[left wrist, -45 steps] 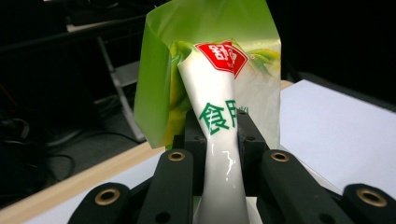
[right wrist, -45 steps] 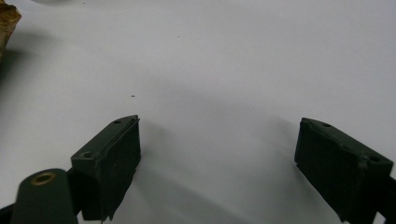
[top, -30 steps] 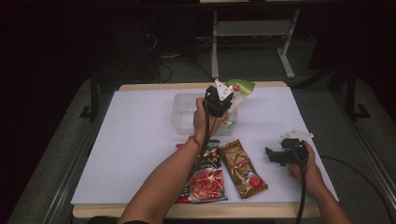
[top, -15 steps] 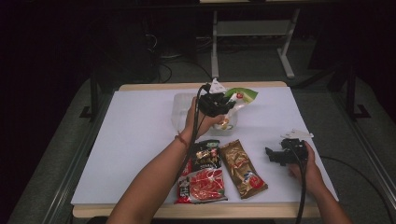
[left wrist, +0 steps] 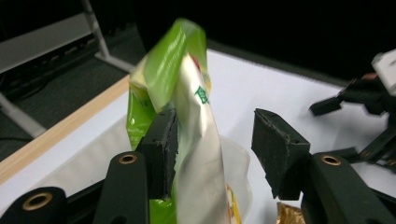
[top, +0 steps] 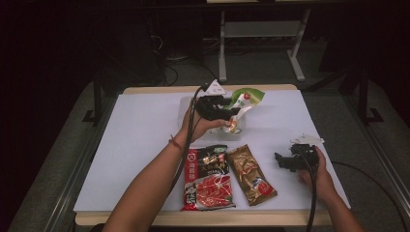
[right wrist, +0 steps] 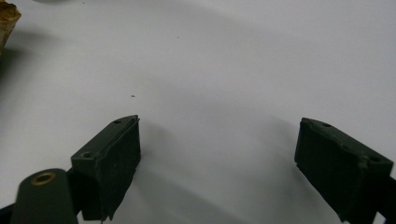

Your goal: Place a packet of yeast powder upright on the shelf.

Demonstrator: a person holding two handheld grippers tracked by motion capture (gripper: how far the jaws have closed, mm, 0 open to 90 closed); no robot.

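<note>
A glossy green-and-silver snack pouch (left wrist: 187,121), crinkled and upright, stands in a clear plastic tub (top: 241,126) near the table's (top: 140,130) far edge. The left gripper (left wrist: 212,149) has just been opening; the pouch touches one pad only. Two flat foil packets (top: 209,179) lie by the near edge; the right gripper (right wrist: 217,163) gapes empty.

- red snack pack (top: 209,182) lying flat at the near edge of the desk (top: 140,140)
- brown packet (top: 251,175) just right of it, tilted
- white-covered desk, wooden rim
</note>
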